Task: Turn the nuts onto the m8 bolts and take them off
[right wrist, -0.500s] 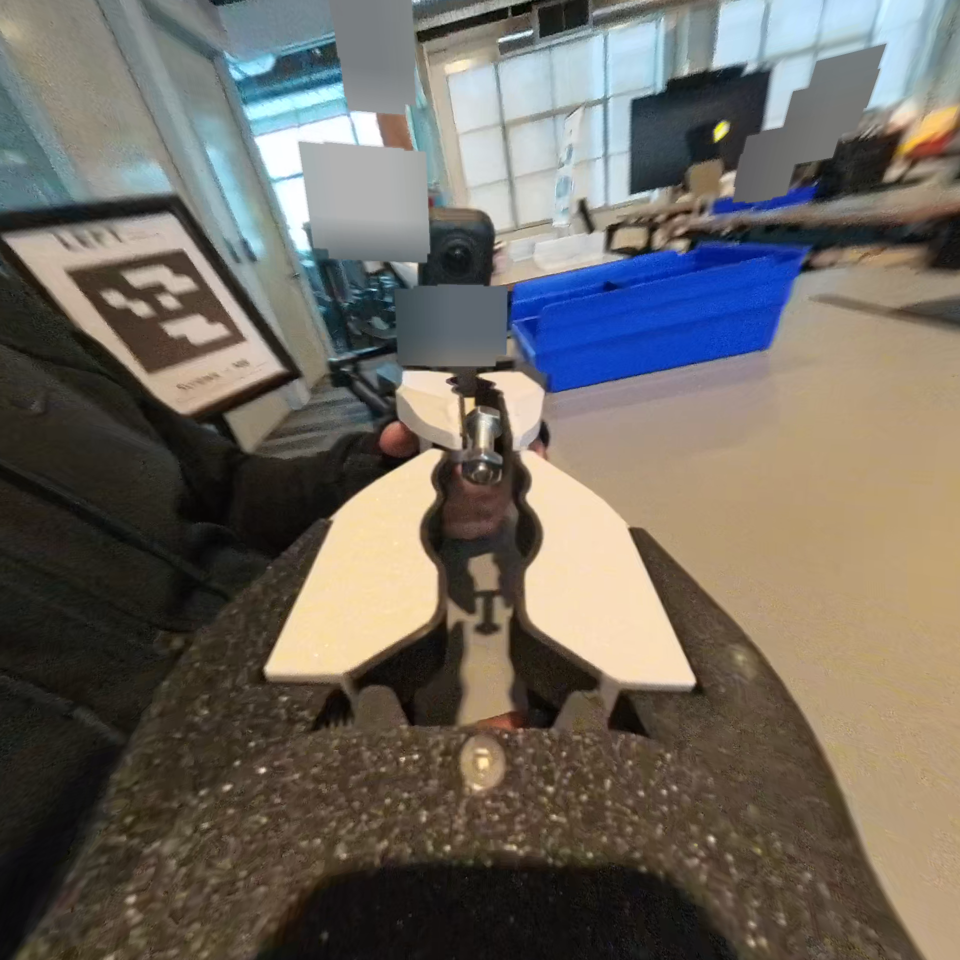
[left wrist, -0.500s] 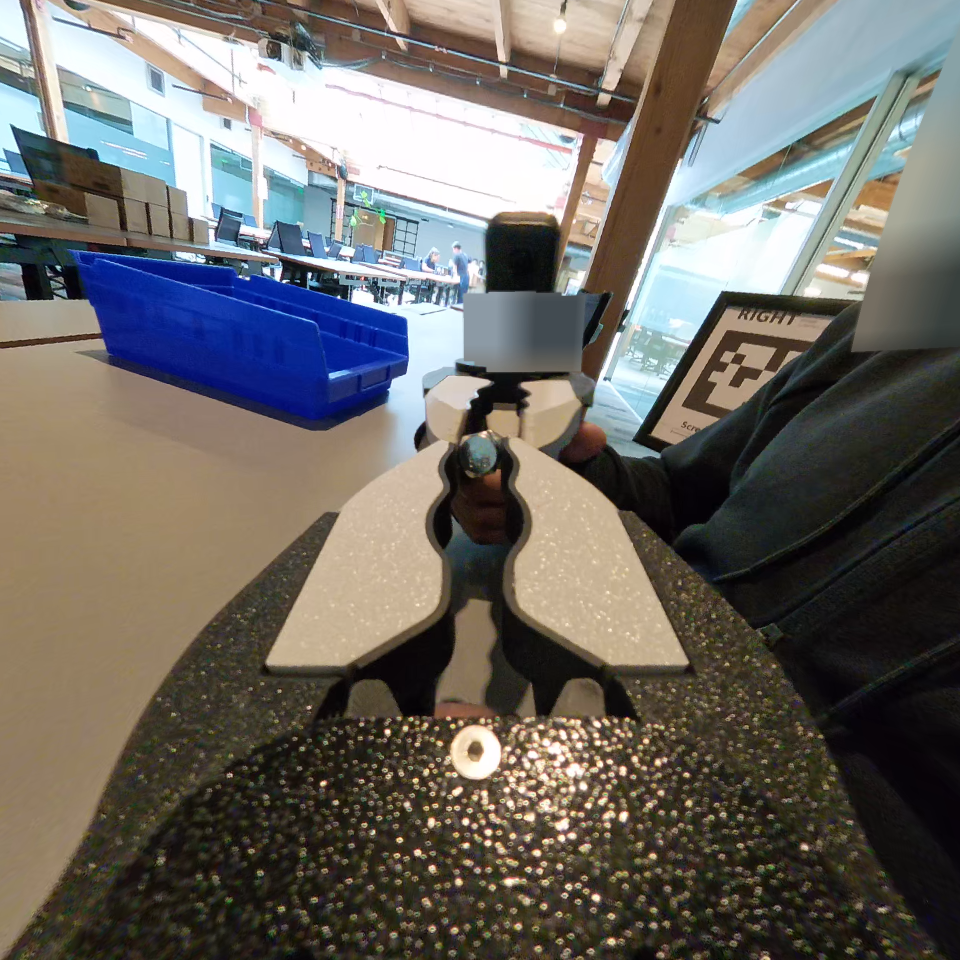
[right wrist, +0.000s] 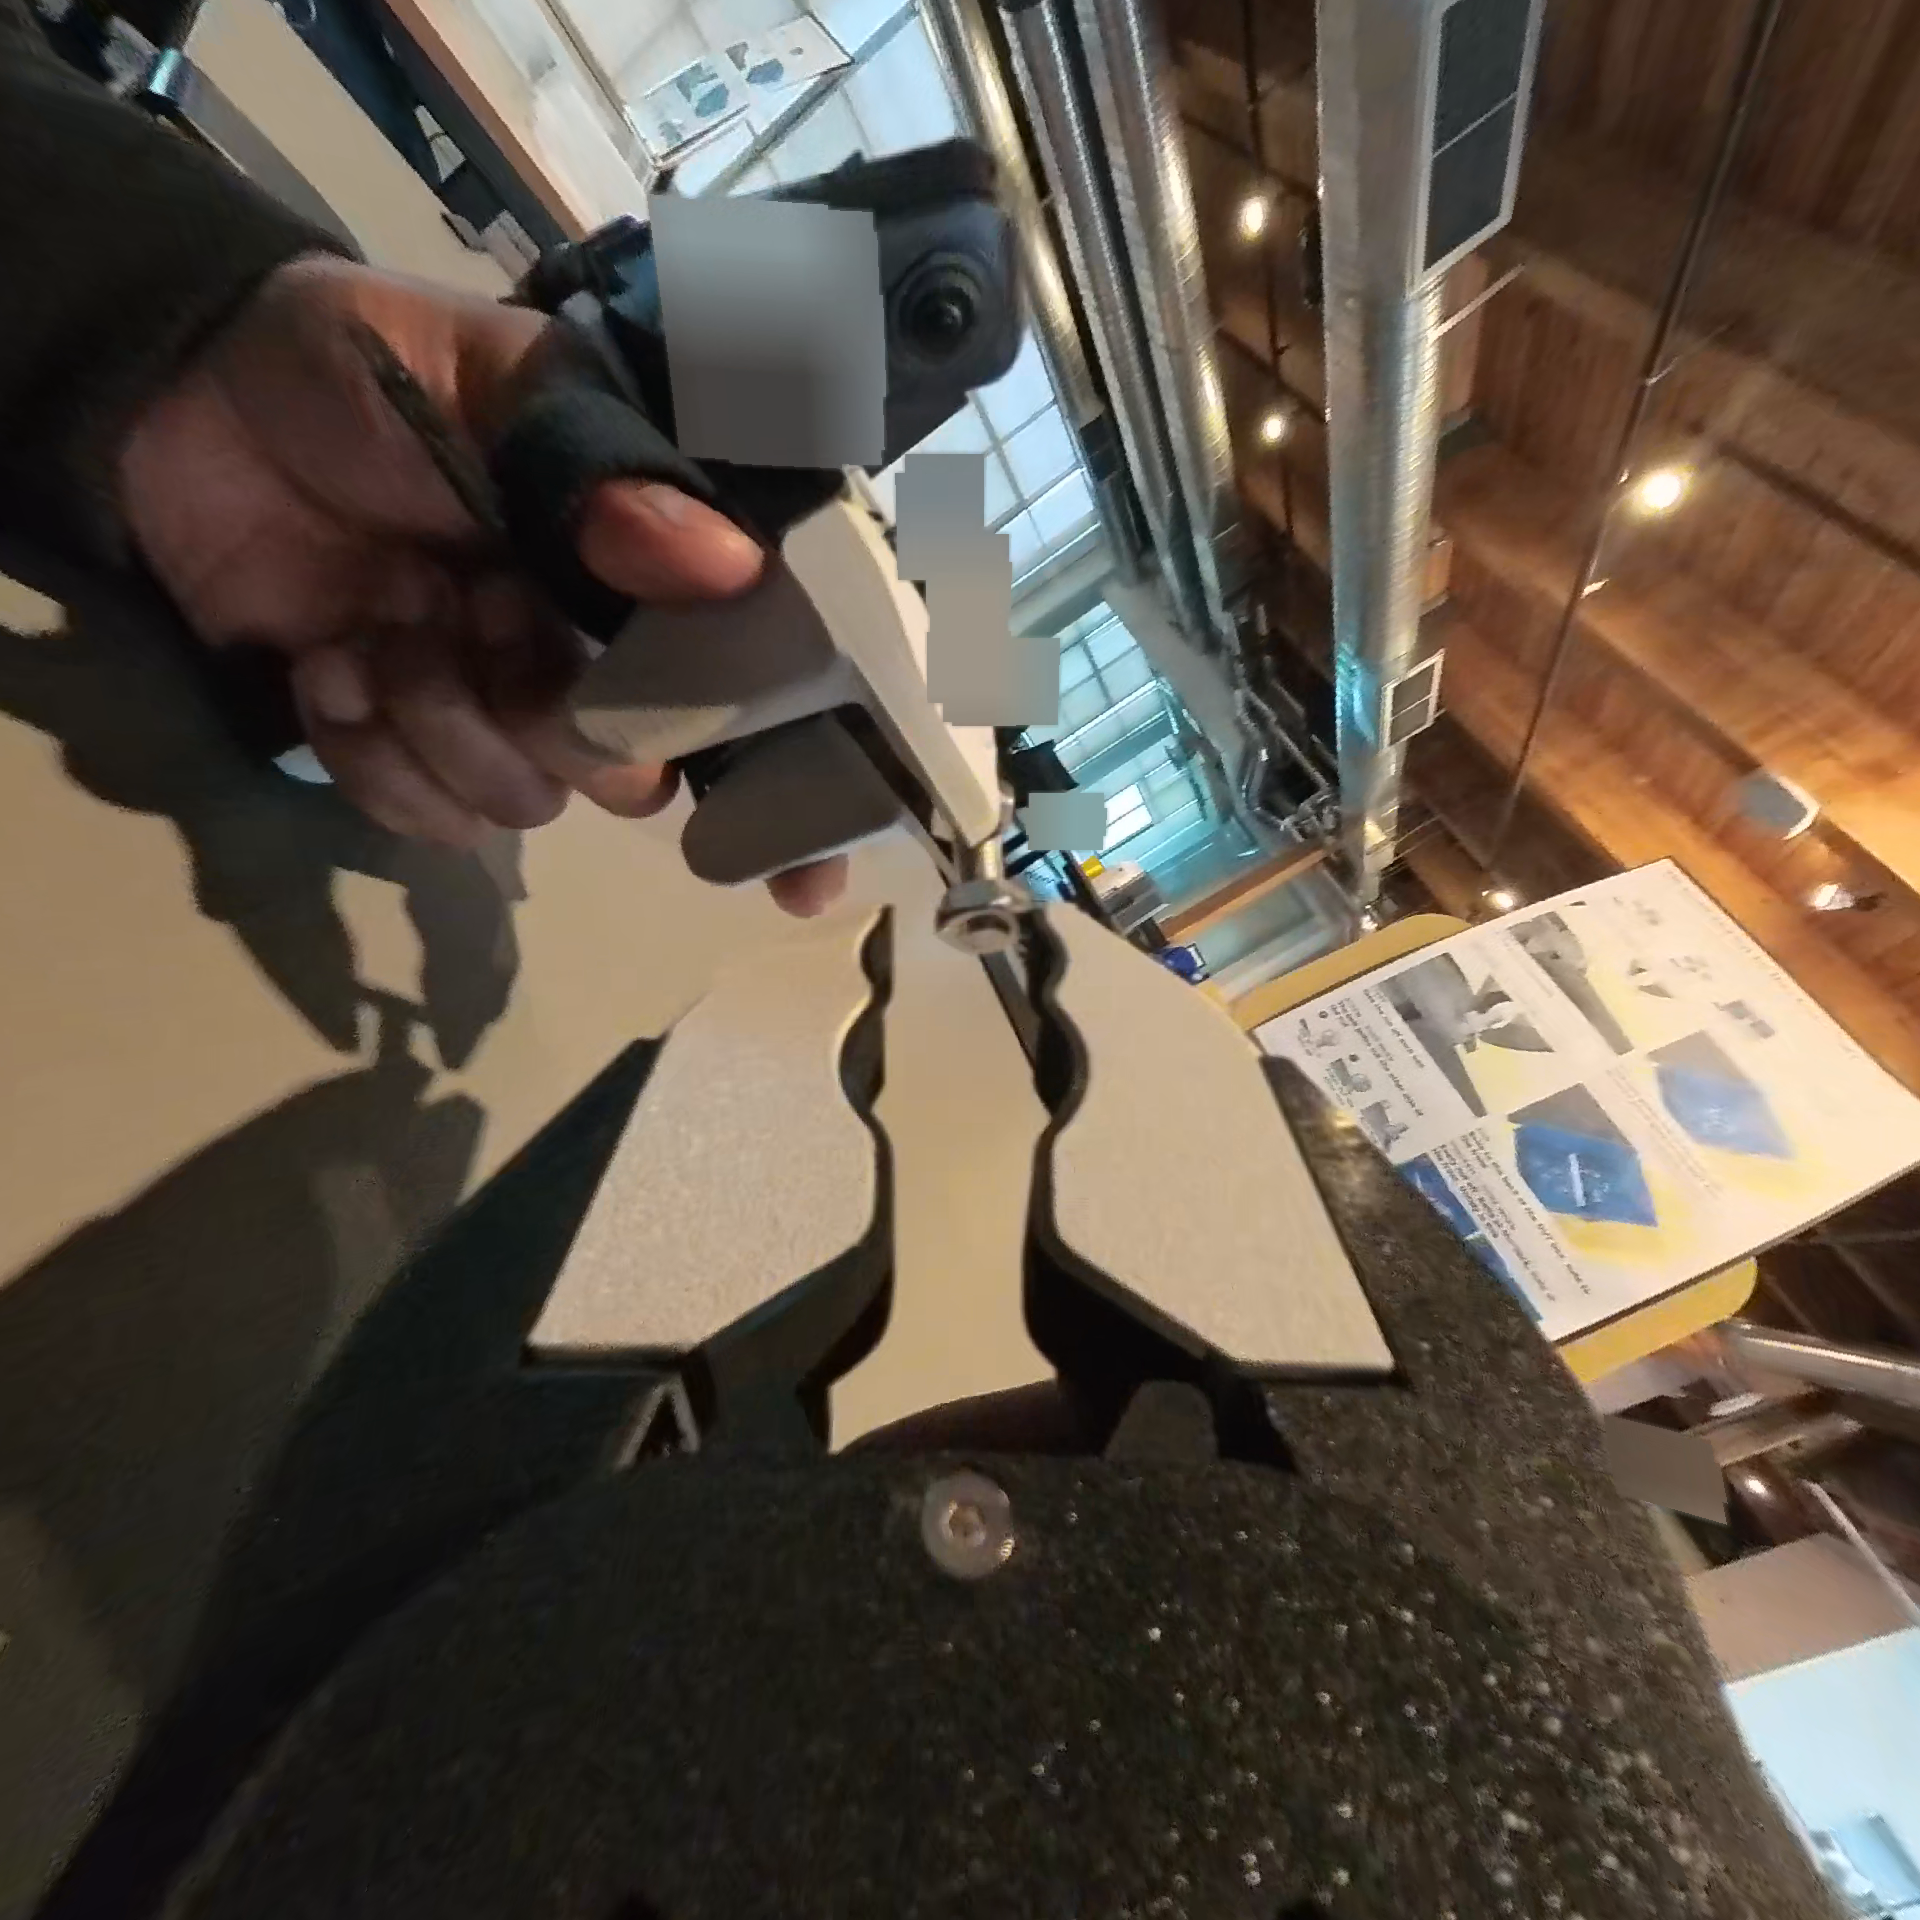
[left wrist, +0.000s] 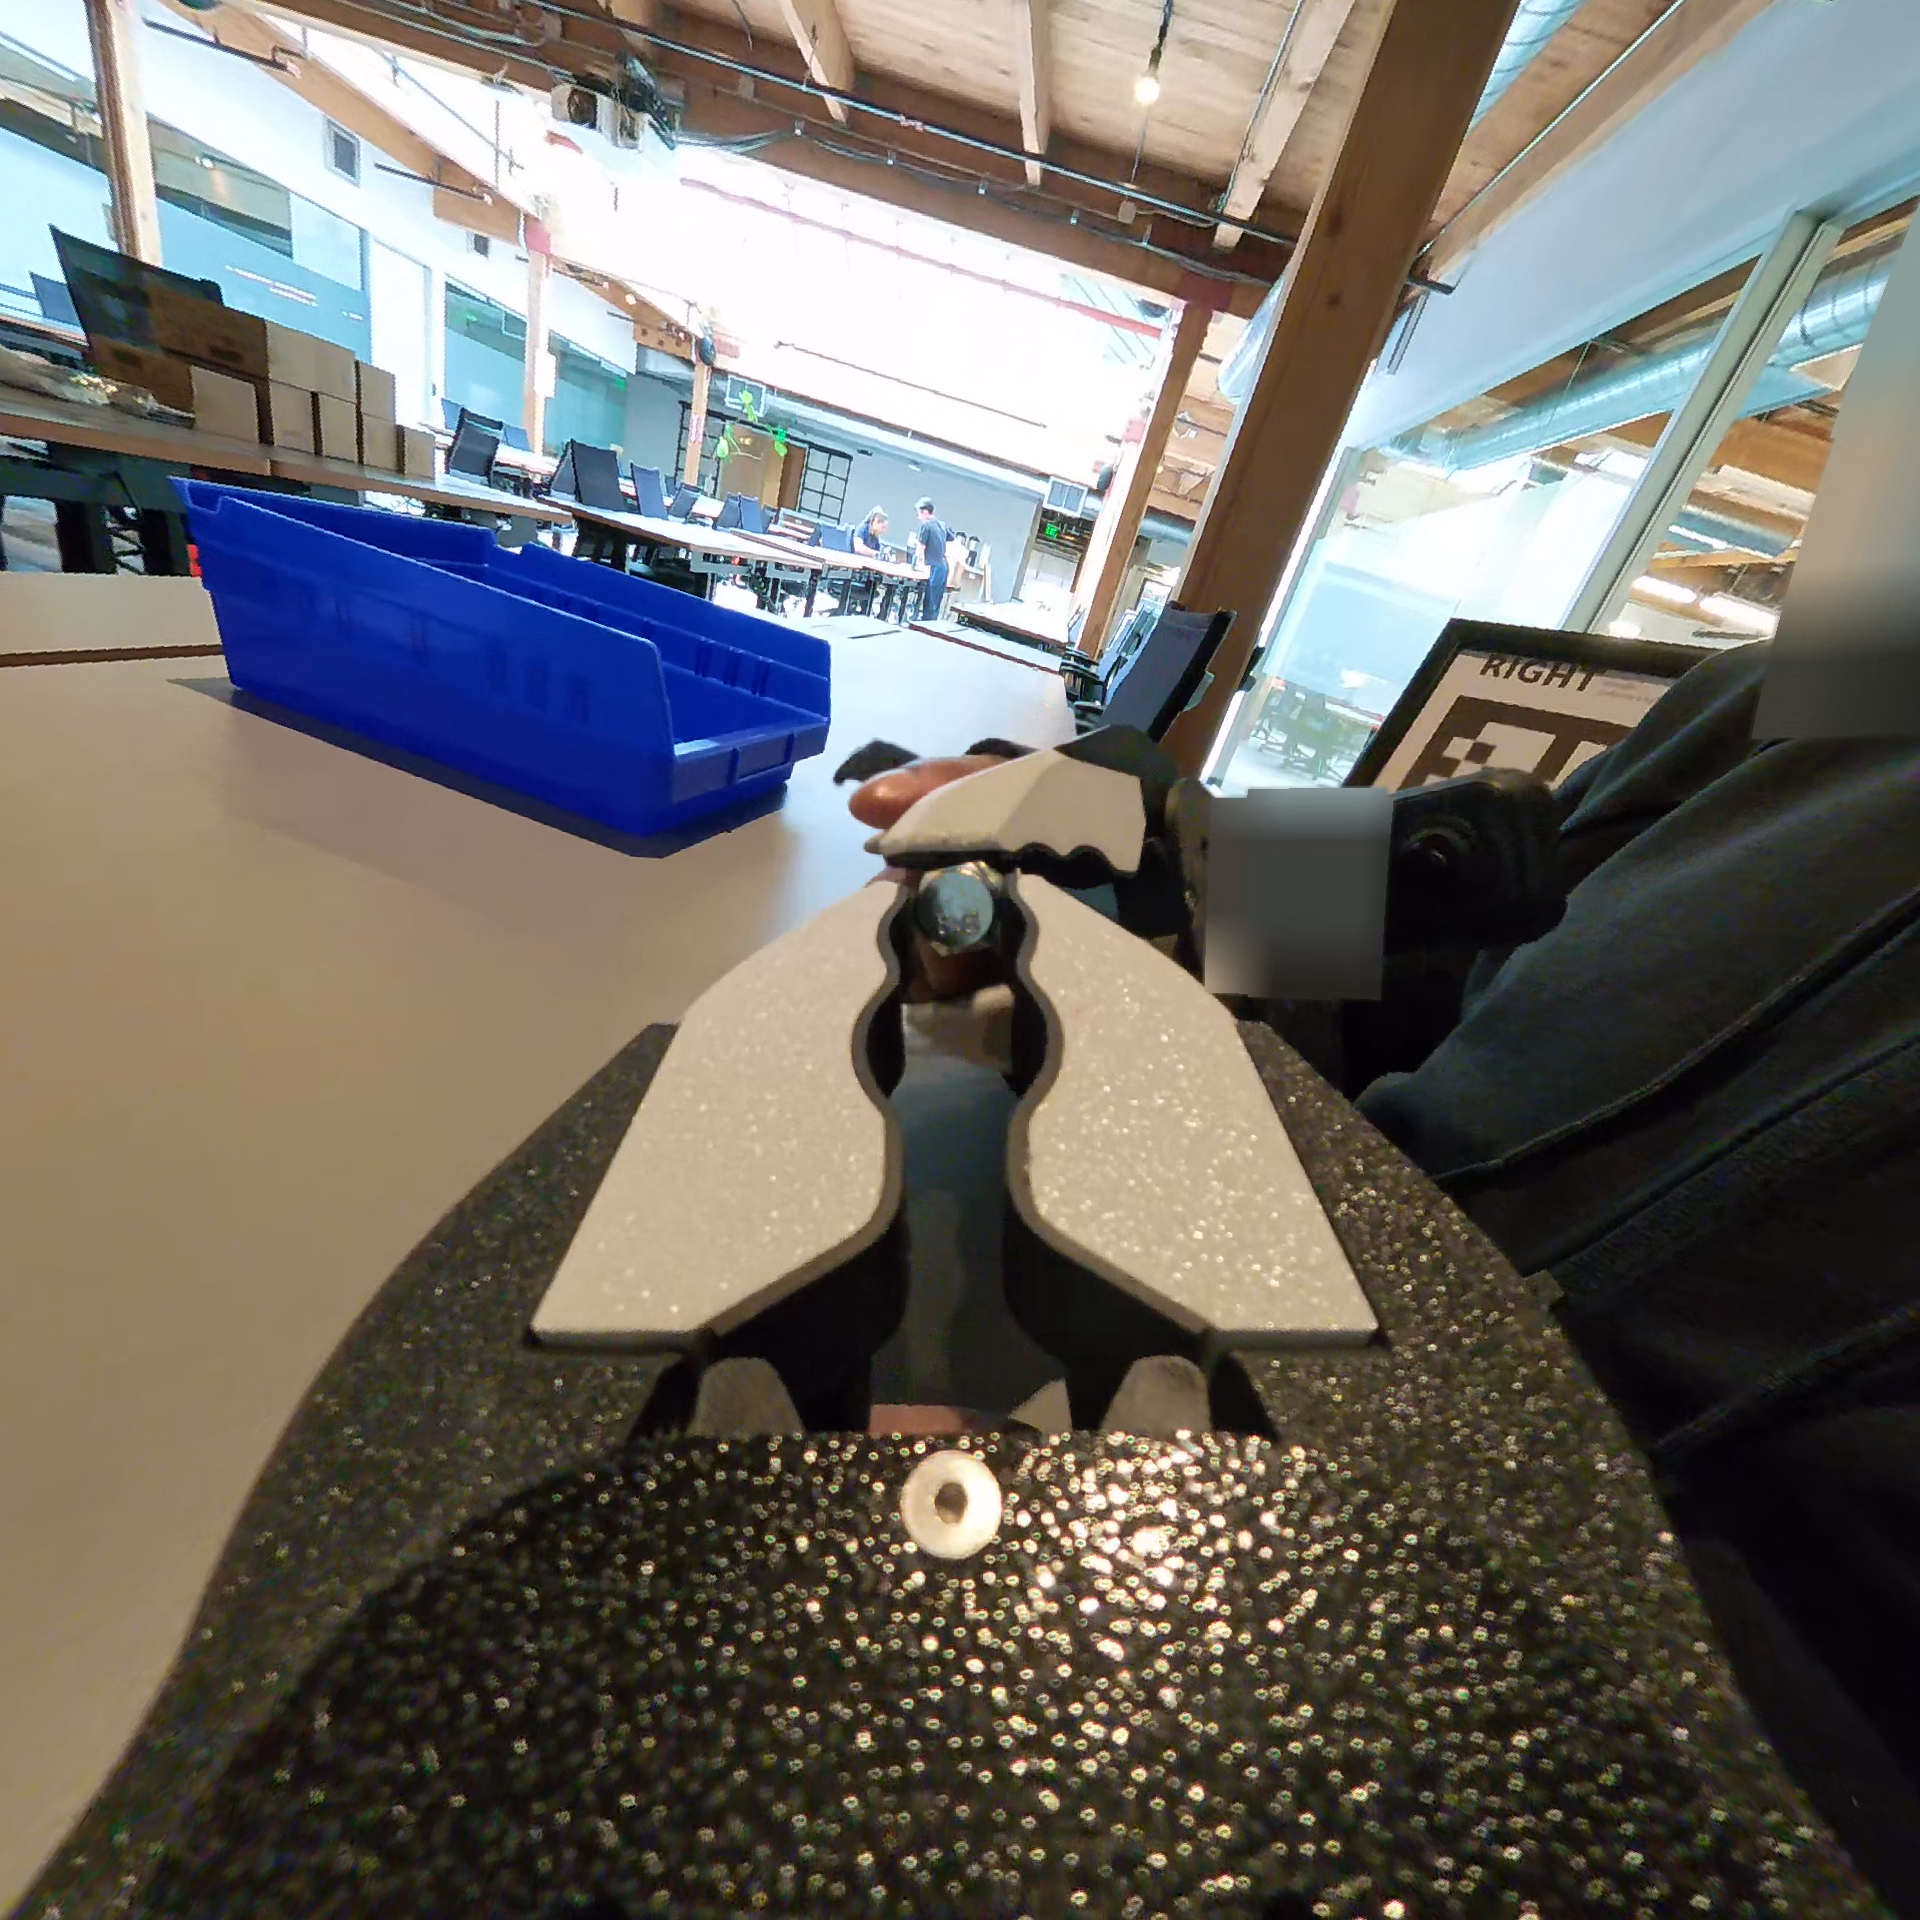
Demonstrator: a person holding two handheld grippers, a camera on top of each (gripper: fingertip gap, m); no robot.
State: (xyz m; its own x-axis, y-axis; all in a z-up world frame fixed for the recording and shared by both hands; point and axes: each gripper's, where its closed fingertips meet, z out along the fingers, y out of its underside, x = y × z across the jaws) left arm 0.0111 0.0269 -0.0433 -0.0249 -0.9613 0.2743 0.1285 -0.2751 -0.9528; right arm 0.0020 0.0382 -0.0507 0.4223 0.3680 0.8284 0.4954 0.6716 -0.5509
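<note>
Left wrist view: left gripper (left wrist: pixel 954 920) pressed onto the hexagonal head of a steel bolt (left wrist: pixel 954 916), held above a pale table (left wrist: pixel 312 987). Beyond the bolt, right gripper (left wrist: pixel 1023 821) rolled onto its side, one white finger uppermost, closed over the far end of the bolt; fingertips of a hand (left wrist: pixel 894 795) visible behind it. Dark sleeve (left wrist: pixel 1662 987) at right. Blue bin (left wrist: pixel 499 655) resting on the table well behind and to the left, apart from both grippers. Framed marker card (left wrist: pixel 1507 717) standing behind the sleeve.

Right wrist view, strongly rolled: right gripper (right wrist: pixel 971 925) with fingers apart along most of their length, tips closing toward a nut (right wrist: pixel 971 923); nut touching the right-hand tip, contact at the left-hand tip not clear, so grip on the nut cannot be told for certain. Nut seated on the threaded bolt shank (right wrist: pixel 977 857), which runs up into the closed tips of the left gripper (right wrist: pixel 961 821). Left hand (right wrist: pixel 364 582) in a fingerless black glove wrapped around that gripper's handle, camera (right wrist: pixel 935 301) mounted above. Illustrated instruction sheet (right wrist: pixel 1558 1091) on a yellow-edged board at right
</note>
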